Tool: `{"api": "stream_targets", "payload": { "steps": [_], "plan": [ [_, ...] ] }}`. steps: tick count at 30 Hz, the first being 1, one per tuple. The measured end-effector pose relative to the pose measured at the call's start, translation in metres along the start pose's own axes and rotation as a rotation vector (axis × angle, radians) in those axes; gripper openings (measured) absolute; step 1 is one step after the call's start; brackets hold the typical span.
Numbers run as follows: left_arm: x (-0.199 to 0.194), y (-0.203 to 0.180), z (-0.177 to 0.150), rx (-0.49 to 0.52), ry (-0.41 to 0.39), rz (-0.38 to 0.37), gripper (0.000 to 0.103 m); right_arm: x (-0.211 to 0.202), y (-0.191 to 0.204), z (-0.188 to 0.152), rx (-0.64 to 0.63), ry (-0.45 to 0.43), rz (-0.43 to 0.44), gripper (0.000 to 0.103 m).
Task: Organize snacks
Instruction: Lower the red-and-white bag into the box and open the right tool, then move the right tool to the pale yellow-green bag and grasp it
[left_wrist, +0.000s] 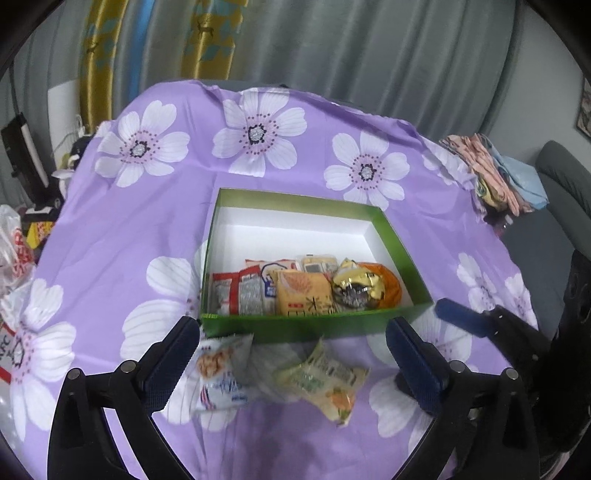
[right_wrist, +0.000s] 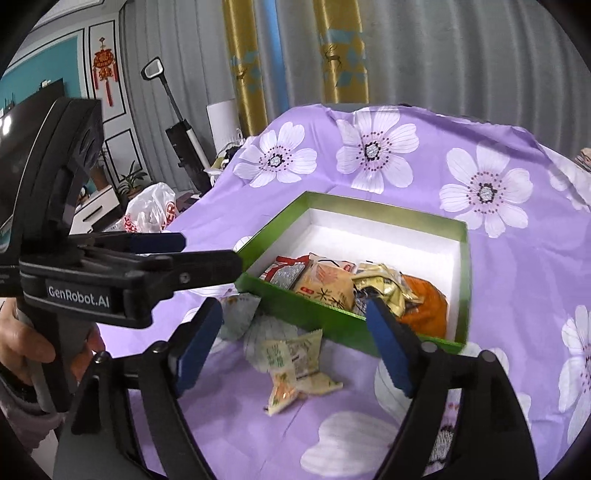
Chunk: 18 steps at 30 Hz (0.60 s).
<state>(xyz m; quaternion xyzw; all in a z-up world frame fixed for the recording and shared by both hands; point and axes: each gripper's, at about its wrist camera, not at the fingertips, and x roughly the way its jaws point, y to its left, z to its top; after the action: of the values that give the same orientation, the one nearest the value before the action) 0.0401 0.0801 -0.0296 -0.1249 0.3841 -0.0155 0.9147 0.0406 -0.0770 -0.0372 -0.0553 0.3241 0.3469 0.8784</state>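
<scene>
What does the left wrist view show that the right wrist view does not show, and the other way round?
Only the left wrist view shows the pile of folded cloths at the table's right edge and the whole blue-and-white snack packet. Only the right wrist view shows the red hanging ornament, the potted plant and the hand holding the left gripper. Both show the green box with snacks along its near side, the pale green packet on the cloth before it, and the flowered purple cloth.
</scene>
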Motion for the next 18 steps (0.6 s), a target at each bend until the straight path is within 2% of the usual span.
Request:
{"api": "stream_targets", "payload": {
  "steps": [7, 14, 18],
  "plan": [
    [-0.018, -0.011, -0.027, 0.013, 0.012, 0.023, 0.101, -0.025, -0.012, -0.019, 0.047, -0.009, -0.036, 0.087],
    [-0.031, -0.001, -0.049, -0.056, 0.0, -0.073, 0.101, -0.036, -0.02, -0.042, 0.1, 0.026, -0.048, 0.087],
    [-0.032, 0.015, -0.064, -0.098, 0.025, -0.1, 0.101, -0.036, -0.02, -0.052, 0.108, 0.042, -0.042, 0.087]
  ]
}}
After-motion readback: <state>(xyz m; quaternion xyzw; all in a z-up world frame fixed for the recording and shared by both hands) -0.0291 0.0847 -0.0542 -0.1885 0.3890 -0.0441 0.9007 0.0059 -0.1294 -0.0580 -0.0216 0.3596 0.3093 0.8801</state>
